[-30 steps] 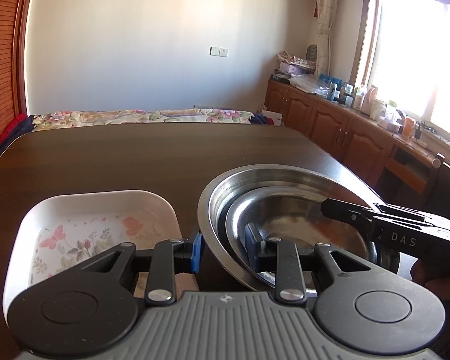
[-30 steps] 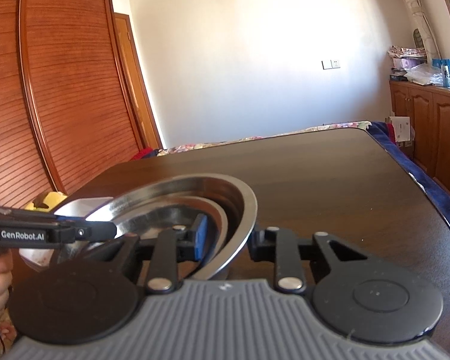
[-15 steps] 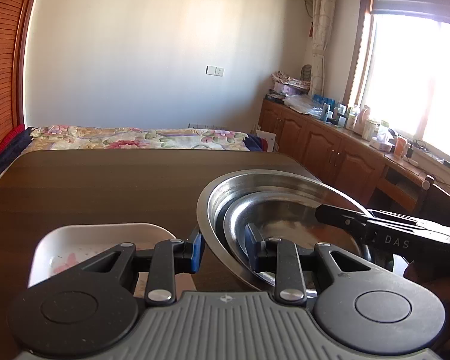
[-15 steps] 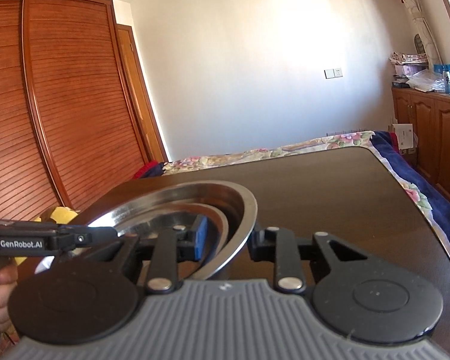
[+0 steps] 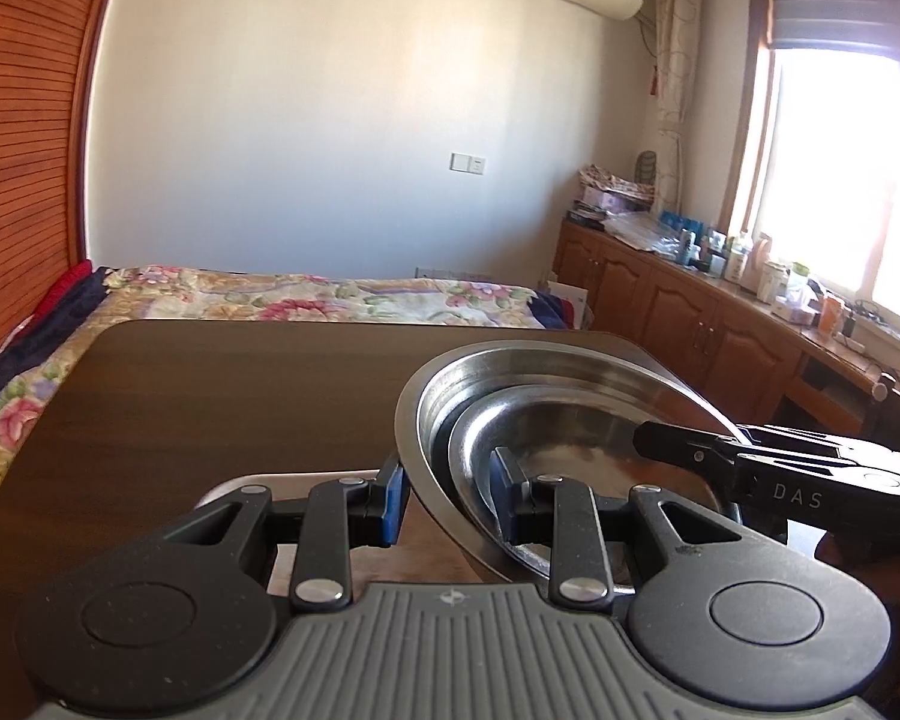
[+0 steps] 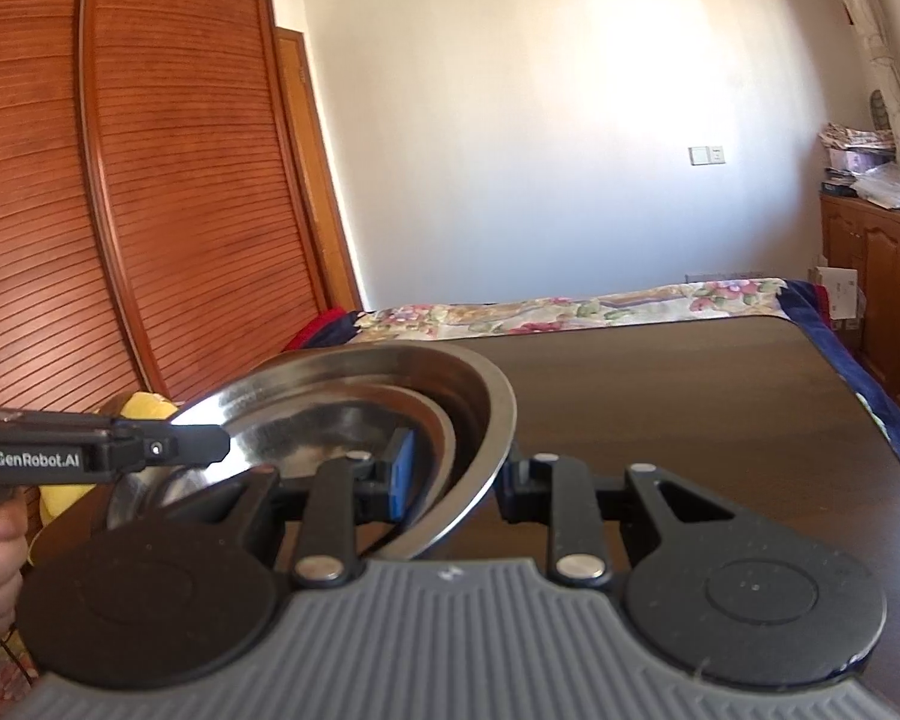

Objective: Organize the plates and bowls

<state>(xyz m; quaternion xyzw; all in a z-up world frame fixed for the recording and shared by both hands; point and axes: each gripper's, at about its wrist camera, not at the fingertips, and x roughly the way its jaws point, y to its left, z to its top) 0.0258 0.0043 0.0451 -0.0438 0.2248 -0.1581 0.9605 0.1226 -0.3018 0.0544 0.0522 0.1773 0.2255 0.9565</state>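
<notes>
So you've lifted the nested steel bowls (image 5: 546,414) off the desk (image 5: 240,384) now. Both claws, left claw (image 5: 444,501) and right claw (image 6: 456,480), stay clamped on opposite rims, clear of the white dish (image 5: 306,476).

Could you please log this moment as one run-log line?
left hand-held gripper: grips steel bowl stack rim | right hand-held gripper: grips opposite rim | stack: tilted

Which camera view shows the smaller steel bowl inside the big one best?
The left wrist view: the smaller bowl shows its rim and floor inside the big bowl. In the right wrist view, claw fingers and the big bowl's wall hide most of it.
</notes>
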